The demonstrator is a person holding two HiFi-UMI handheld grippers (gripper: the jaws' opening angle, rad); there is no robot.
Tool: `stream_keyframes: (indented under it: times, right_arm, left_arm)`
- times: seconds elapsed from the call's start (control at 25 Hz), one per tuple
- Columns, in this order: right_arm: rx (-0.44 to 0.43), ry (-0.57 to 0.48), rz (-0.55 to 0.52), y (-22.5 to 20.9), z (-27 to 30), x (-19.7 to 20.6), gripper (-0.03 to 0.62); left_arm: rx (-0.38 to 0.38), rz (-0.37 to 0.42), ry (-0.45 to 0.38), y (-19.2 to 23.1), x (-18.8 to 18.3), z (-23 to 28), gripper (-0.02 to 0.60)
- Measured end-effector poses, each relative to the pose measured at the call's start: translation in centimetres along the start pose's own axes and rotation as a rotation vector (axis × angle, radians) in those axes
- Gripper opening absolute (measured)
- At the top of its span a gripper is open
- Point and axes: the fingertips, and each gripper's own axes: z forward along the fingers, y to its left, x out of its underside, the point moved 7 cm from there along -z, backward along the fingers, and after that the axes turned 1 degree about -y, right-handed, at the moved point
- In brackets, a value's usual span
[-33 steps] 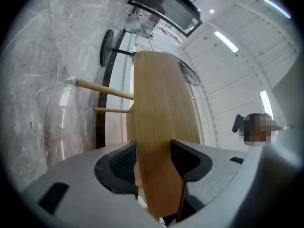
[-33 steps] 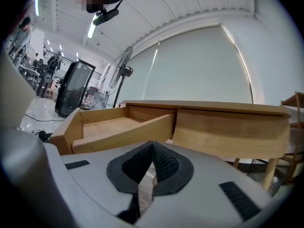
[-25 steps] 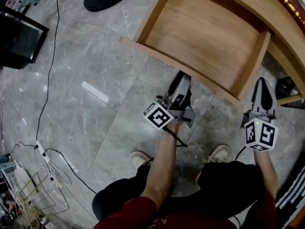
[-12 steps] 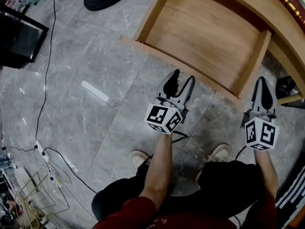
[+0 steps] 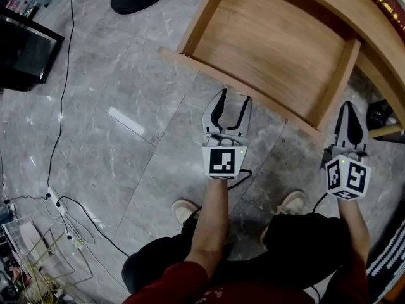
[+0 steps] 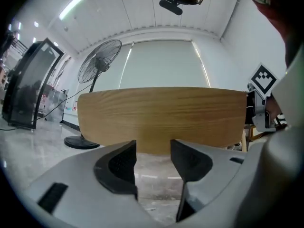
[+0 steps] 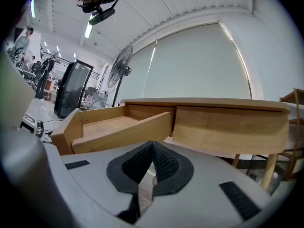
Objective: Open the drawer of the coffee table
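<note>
Two empty grippers wait just in front of the drawer (image 5: pixel 272 43): left gripper (image 5: pixel 233 100) half open, right gripper (image 5: pixel 349 110) closed. Pulled further, the drawer could fall out.

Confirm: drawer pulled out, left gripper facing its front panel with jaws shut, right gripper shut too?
No: the left gripper view shows the left gripper with jaws apart, nothing between them. The drawer is pulled out, that gripper faces its front panel, and the right gripper is shut.
</note>
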Motion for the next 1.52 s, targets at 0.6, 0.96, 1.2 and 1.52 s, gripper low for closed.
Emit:
stream_keyframes:
  times: [0.6,0.96,1.2,1.52]
  right_arm:
    - [-0.002,-0.001,0.007,0.2,0.0,-0.1,-0.005]
    - [-0.002,0.002,0.01,0.1,0.2,0.1,-0.005]
    - [-0.002,0.006,0.016,0.1,0.2,0.2,-0.005]
    - [0.011,0.001,-0.009,-0.1,0.2,-0.1,-0.005]
  left_arm:
    - [0.006,0.026,-0.022,-0.4,-0.7,0.0,0.223]
    - [-0.037,0.066,-0.029,-0.1,-1.1,-0.1,0.065]
    - [-0.059,0.099,-0.026,0.1,-1.2,-0.2,0.006]
    - [-0.074,0.097,-0.027,0.7,-2.3,-0.4,0.006]
